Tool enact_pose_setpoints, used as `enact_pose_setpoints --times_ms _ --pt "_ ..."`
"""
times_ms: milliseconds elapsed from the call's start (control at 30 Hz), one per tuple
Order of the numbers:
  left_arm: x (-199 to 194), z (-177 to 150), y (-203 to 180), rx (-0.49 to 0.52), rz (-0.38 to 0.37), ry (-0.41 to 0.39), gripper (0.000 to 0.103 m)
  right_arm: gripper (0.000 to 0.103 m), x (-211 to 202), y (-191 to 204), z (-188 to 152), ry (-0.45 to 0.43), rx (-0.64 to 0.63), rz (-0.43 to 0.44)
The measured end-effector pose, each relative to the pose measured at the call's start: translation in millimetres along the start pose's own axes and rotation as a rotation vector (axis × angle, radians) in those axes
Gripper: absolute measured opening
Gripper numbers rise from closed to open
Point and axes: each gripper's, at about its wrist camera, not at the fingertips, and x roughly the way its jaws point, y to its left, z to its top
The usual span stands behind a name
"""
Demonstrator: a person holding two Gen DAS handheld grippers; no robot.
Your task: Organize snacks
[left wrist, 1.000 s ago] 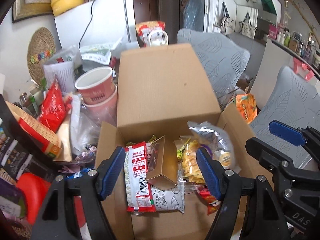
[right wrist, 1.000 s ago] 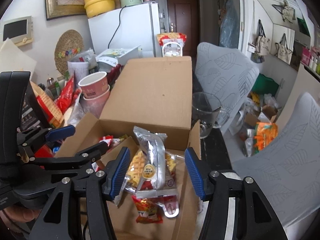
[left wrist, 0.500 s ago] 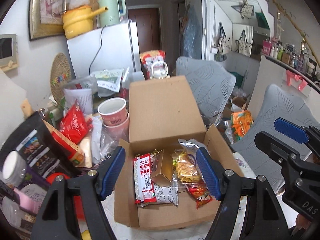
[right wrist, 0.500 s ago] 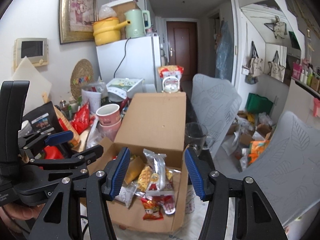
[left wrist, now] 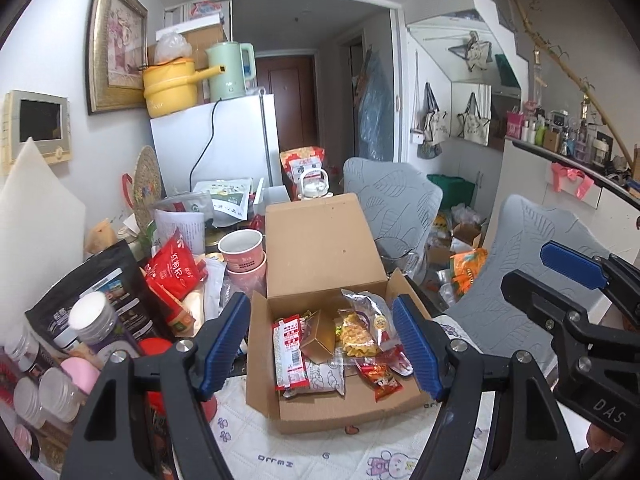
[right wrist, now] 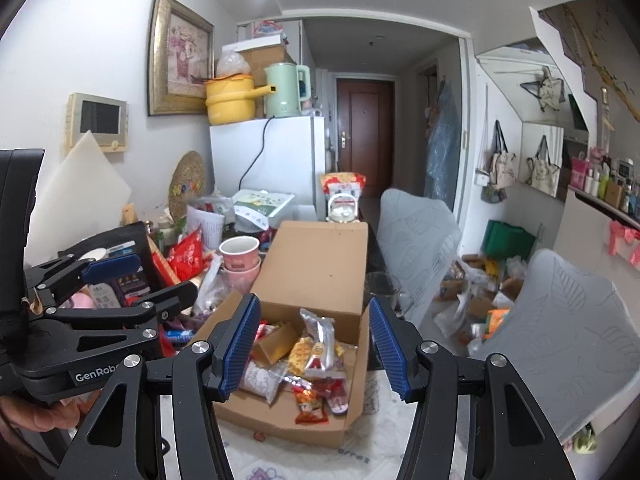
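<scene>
Left gripper: jaws spread wide, nothing between them, held above and on the near side of the box. Right gripper: likewise spread and empty, just to the right of the left one, aimed at the same box.

Cardboard box: open, its far flap standing upright, resting on a white printed cloth over the desk. Inside lie the snacks, loosely piled: a long red-and-white packet at the left, a small gold carton tilted against it, a clear bag of yellow ridged crisps to the right, a small red sachet at the near right, and a soft white printed pouch underneath.

Judgement: the packing step appears largely done; both tools stand off from the box rather than working in it. Further snacks sit outside on the left, notably a glossy red bag and two stacked pink paper cups. The next move likely calls for a reach left into that clutter, or closing the flap.

Materials: the box is stiff matt corrugated board; the packets are slick, crinkly film, liable to slip between ribbed blue pads; the gold carton is rigid and flat-faced, the easiest to pinch.
</scene>
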Motion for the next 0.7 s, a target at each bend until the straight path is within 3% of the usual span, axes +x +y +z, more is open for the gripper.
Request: enact_pose_setpoints --times_ms 233,500,567,633,700 --pt "-34 -24 -2 0.002 -0.023 -0.020 0.081 0.061 -36 10 -17 -0.033 0.005 0.002" --pt "-63 -59 -4 -0.012 -0.026 -0.029 0.082 0.074 -61 18 -47 -0.027 0.039 0.033" --pt "-67 -69 -6 -0.016 -0.025 -0.021 0.088 0.081 -68 19 -55 -0.028 0.044 0.028" --pt "-70 -79 -6 -0.018 -0.007 -0.019 0.096 0.081 -74 22 -65 -0.026 0.045 0.015" --pt "-73 -88 -7 -0.024 0.004 -0.020 0.097 0.081 -78 26 -72 -0.021 0.041 -0.004"
